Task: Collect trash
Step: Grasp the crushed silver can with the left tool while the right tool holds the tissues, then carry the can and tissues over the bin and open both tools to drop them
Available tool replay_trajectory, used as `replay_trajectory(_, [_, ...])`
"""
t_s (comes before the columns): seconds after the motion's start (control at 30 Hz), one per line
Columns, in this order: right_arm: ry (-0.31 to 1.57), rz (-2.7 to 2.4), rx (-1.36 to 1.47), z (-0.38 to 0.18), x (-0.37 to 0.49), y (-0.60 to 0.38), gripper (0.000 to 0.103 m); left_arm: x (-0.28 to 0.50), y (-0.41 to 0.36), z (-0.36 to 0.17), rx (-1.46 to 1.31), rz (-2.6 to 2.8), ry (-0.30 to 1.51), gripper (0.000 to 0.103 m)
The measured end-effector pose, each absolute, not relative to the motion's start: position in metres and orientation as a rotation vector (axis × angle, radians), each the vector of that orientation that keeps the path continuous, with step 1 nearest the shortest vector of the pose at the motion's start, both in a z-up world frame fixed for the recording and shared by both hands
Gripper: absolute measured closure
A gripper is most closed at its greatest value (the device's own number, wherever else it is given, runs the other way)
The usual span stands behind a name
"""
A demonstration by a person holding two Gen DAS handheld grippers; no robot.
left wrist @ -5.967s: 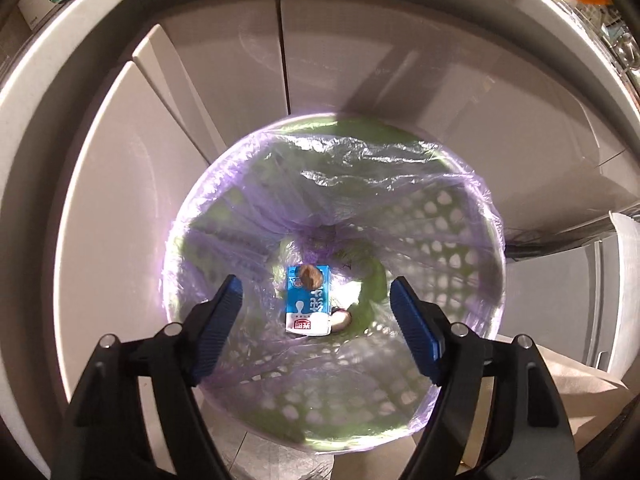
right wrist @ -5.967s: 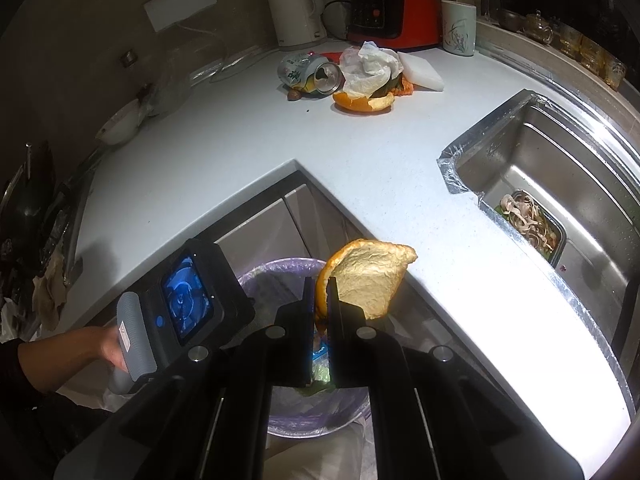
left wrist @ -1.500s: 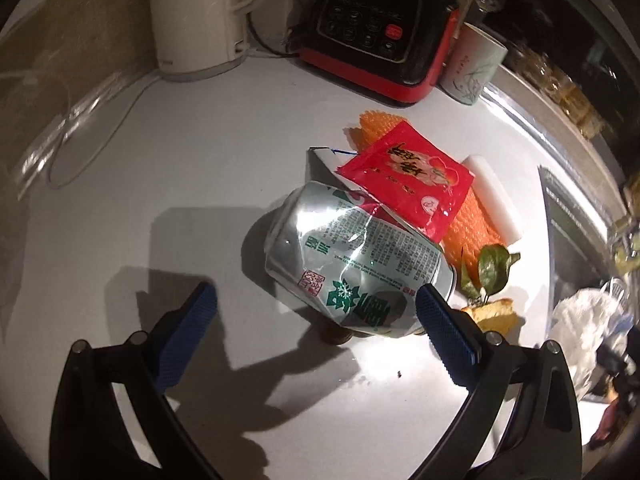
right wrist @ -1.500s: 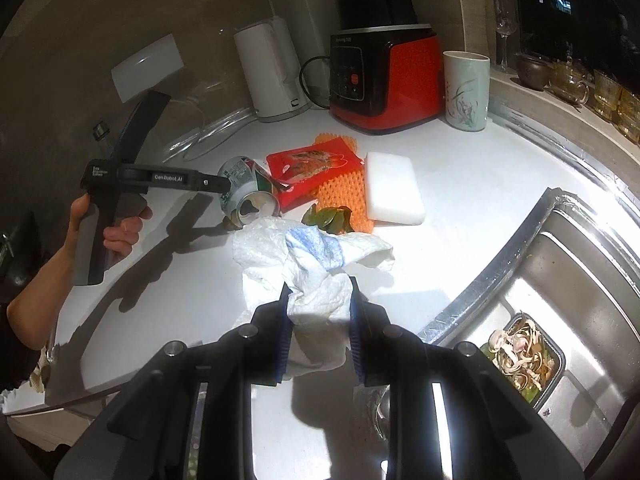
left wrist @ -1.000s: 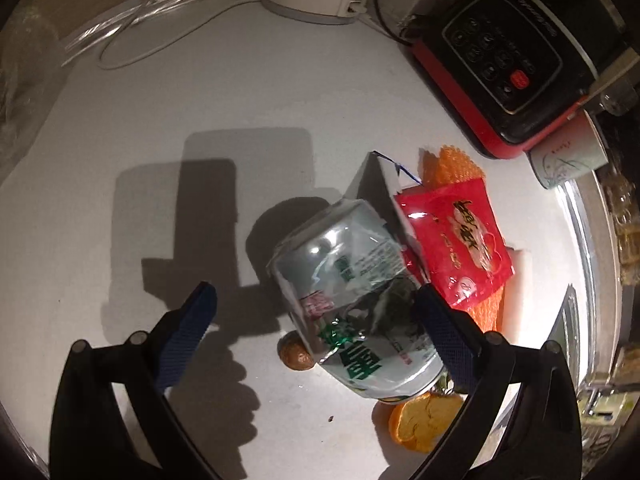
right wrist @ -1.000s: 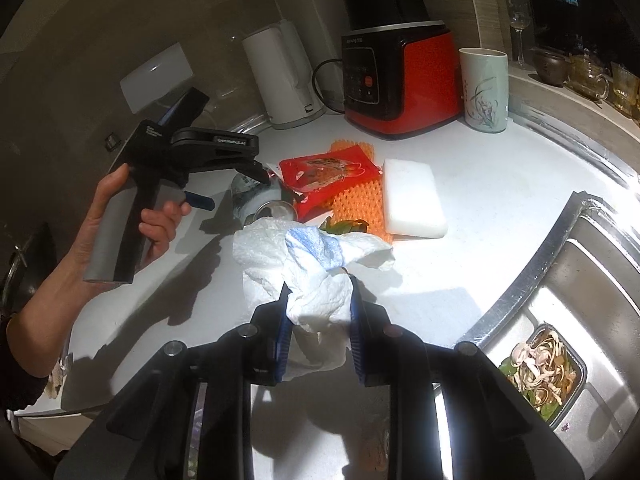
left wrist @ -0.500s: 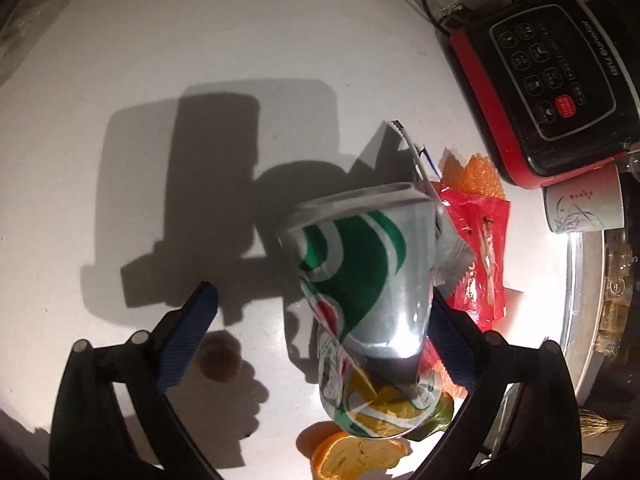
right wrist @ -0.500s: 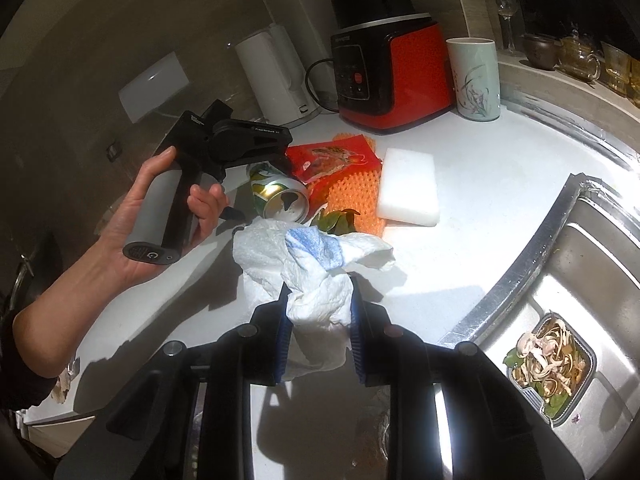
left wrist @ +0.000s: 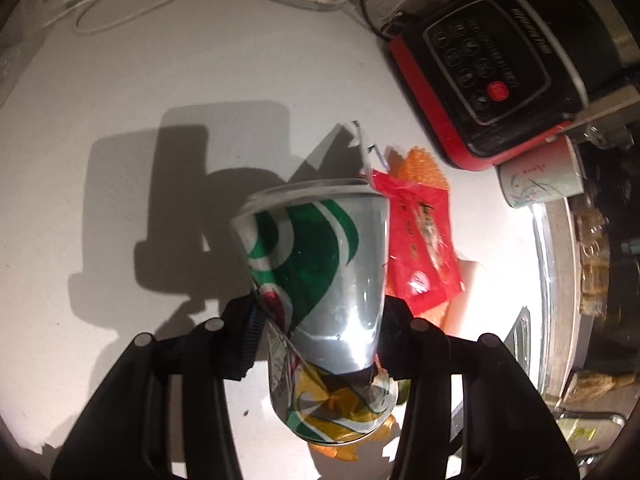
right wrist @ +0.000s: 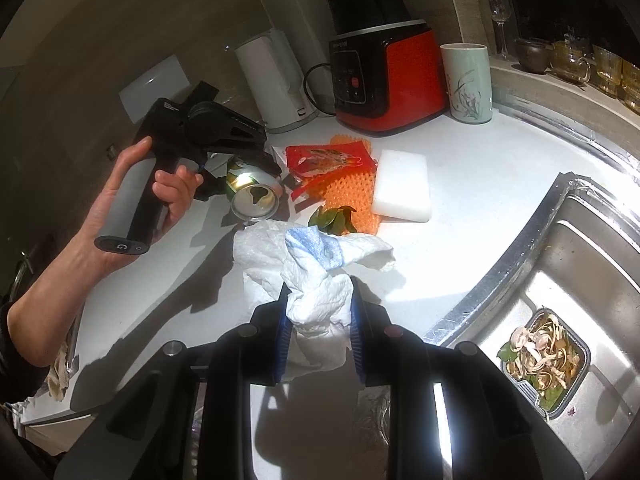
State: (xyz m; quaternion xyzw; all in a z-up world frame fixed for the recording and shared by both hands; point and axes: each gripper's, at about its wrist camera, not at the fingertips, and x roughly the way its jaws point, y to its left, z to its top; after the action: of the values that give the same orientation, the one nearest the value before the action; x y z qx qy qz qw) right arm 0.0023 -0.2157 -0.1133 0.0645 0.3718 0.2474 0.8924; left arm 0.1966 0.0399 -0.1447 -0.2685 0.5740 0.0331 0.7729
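My left hand-held gripper (left wrist: 316, 344) is closed round the dented can (left wrist: 320, 280), its two fingers pressing the can's sides low on the body; the can's long axis runs forward, along the fingers and away from me, with the open mouth towards my wrist. From the right wrist view the can (right wrist: 252, 196) seems lifted just clear of the white desk (left wrist: 120, 160), though I cannot be certain it has left the surface. Just right of it lie the red packet (left wrist: 420, 248) on an orange mesh pad (right wrist: 352, 196), green leaves (right wrist: 332, 220) and a white block (right wrist: 400, 188), all untouched. Further right, my right hand-held gripper (right wrist: 318, 336) is narrowed onto a crumpled white paper towel (right wrist: 316, 276), which bulges up between the fingers and hangs below them. Both pieces look ready to be carried off to the bin, which is out of view. For the packet, I judge the left one nearer.
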Motion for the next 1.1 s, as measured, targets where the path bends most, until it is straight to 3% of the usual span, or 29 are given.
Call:
replay_trajectory(0.43, [0.756,0.506,0.048,-0.100,-0.074,-0.184,0.077,0.070,0.031,-0.102,-0.275,-0.078,1.190,0.058])
replay_trajectory(0.77, [0.836,0.438,0.034,-0.130,-0.156,-0.162,0.077,-0.062,0.015,-0.125,-0.010,-0.187,1.205,0.058])
replay_trajectory(1.1, [0.923,0.366,0.047,-0.167,-0.215,-0.150,0.077,-0.145,0.002,-0.172,0.164,-0.321,1.206,0.058])
